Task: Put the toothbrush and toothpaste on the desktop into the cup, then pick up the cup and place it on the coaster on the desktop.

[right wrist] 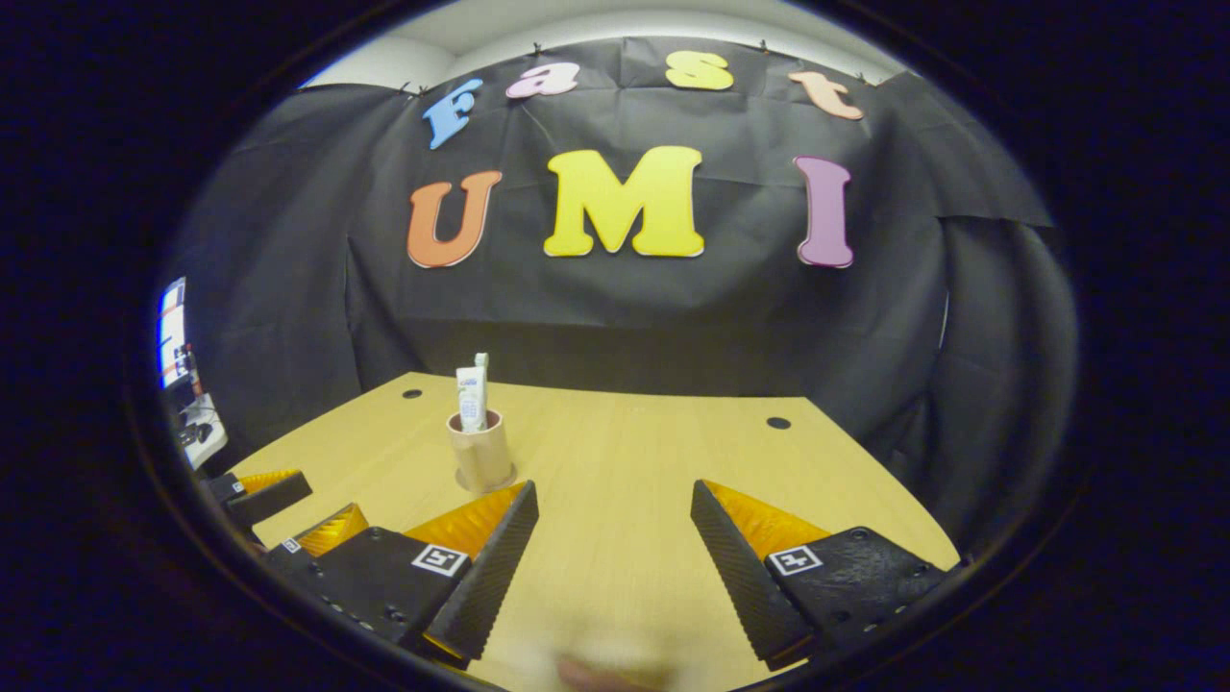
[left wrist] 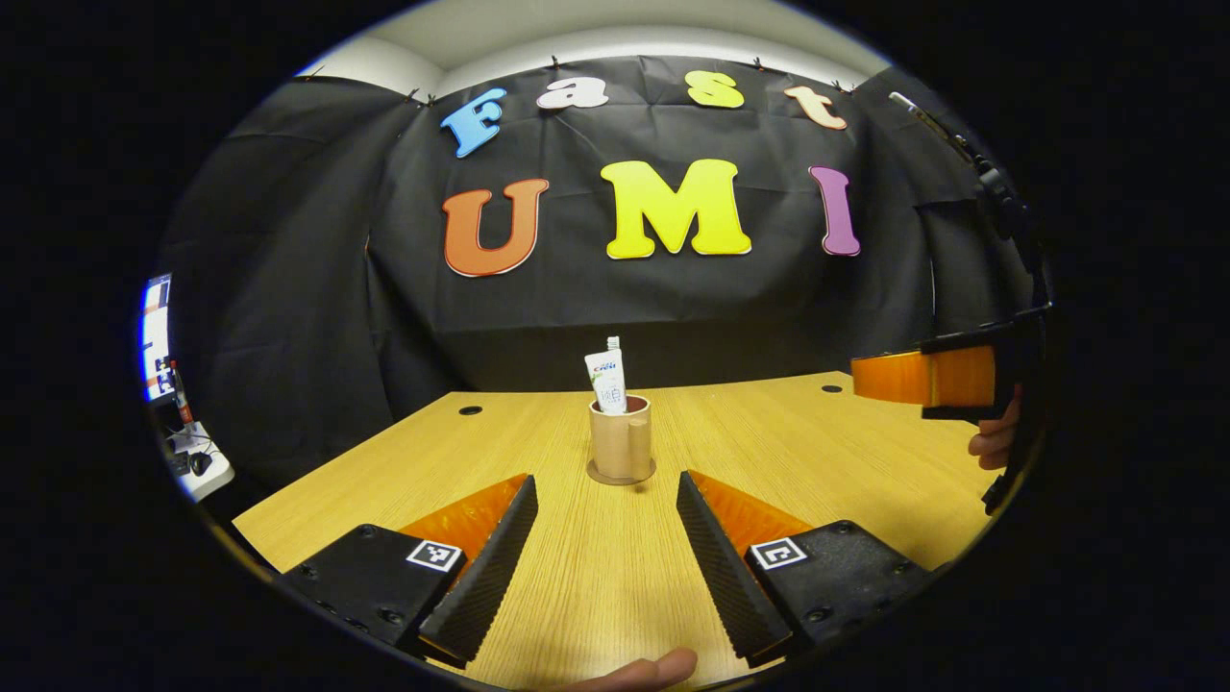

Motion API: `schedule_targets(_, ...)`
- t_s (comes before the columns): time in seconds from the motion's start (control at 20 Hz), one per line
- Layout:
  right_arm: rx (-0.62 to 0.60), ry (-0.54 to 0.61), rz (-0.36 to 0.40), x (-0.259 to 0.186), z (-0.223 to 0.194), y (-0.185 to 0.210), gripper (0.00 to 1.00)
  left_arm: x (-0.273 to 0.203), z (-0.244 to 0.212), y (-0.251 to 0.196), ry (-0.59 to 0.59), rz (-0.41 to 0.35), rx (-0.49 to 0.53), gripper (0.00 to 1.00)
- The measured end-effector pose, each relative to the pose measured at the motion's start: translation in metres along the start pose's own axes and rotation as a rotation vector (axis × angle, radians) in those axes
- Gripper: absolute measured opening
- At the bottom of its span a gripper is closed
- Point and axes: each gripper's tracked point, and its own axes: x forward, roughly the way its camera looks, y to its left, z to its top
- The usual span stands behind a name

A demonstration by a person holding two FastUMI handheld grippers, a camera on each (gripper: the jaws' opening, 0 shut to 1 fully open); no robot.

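Observation:
A tan cup (left wrist: 621,440) stands upright on a round brown coaster (left wrist: 621,474) in the middle of the wooden desk (left wrist: 817,452). A white toothpaste tube (left wrist: 606,380) sticks out of it, with a toothbrush tip (left wrist: 612,342) just above. My left gripper (left wrist: 605,500) is open, a short way in front of the cup, nothing between its fingers. In the right gripper view the cup (right wrist: 480,450) with the toothpaste (right wrist: 470,398) stands to the left, and my right gripper (right wrist: 615,509) is open over bare desk.
The right gripper's orange and black body (left wrist: 947,380), held by a hand (left wrist: 995,442), hangs at the desk's right side in the left gripper view. The left gripper's fingers (right wrist: 274,490) show low left in the right gripper view. Small cable holes (left wrist: 470,410) mark the desk's back.

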Motion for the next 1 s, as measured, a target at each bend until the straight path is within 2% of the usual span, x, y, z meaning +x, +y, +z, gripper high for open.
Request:
schedule_targets(0.15,0.008,-0.075,-0.039,-0.025,0.001,-0.019,0.97,-0.007,0.011,-0.002,-0.016,0.005,-0.020,0.93)
schedule_targets(0.4,-0.032,-0.125,-0.055,-0.053,-0.001,-0.030,0.97,-0.032,0.038,0.008,-0.089,0.046,-0.031,0.93)
schedule_targets(1.0,-0.046,-0.151,-0.032,-0.104,-0.016,-0.007,0.98,-0.066,0.038,-0.004,-0.095,0.001,-0.050,0.93)
